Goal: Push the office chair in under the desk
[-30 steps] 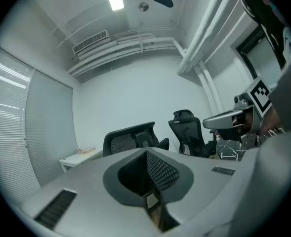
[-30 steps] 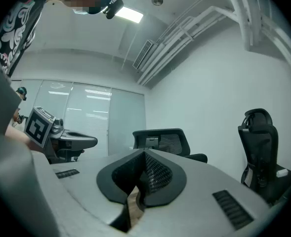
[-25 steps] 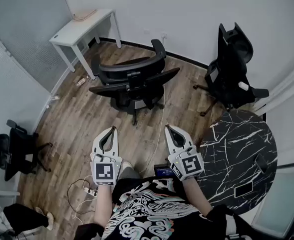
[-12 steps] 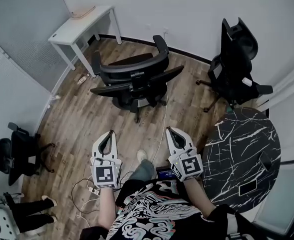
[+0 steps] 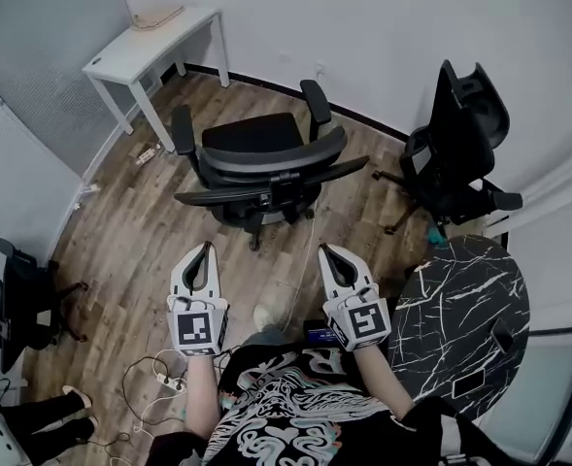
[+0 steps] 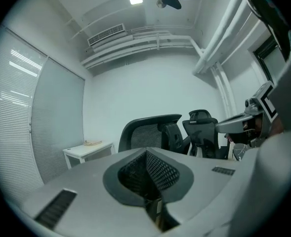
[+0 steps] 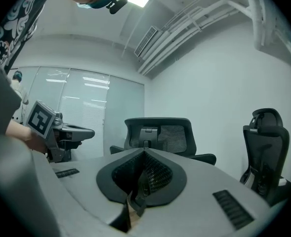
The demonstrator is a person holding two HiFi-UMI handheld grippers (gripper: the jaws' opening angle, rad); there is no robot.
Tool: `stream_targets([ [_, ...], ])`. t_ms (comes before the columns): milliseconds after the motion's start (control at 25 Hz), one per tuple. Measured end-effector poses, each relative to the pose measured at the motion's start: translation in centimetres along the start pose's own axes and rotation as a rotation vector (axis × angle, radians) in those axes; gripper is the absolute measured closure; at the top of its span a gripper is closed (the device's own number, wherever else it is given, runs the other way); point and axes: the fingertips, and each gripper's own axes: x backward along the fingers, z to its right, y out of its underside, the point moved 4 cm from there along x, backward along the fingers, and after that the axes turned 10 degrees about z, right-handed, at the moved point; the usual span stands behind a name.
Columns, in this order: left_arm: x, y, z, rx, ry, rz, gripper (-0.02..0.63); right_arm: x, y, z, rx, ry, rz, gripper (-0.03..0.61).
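office chair [image 5: 261, 168]: mid-floor, backrest toward the person | corner surface [image 5: 140, 51]: far left, beyond the office chair, apart from it | second chair [image 5: 460, 149]: right, by the wall | round surface [image 5: 460, 299]: near right | third chair [image 5: 14, 299]: near left

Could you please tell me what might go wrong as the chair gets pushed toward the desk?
The white cable runs along the floor toward the office chair, so castors or feet may snag it. The desk stands off to the left, so an armrest might catch a desk leg.
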Motion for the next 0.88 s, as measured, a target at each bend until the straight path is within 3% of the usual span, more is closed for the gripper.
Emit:
stream_targets([
  [240, -3.4, 0.8, -3.1, 0.007, 0.01, 0.004, 0.589, -3.7, 0.6, -0.2, 0.007, -0.012, -0.014, 0.557],
  [560, -6.7, 2.6, -5.7, 0.038, 0.057, 0.026, 0.589, -7.4, 1.7, 0.3, 0.036, 0.053, -0.026, 0.557],
  [880, -8.2, 4.0, -7.0, 0.065, 0.098, 0.023, 0.589, -7.2, 2.0, -0.1, 0.052, 0.117, -0.054, 0.557],
])
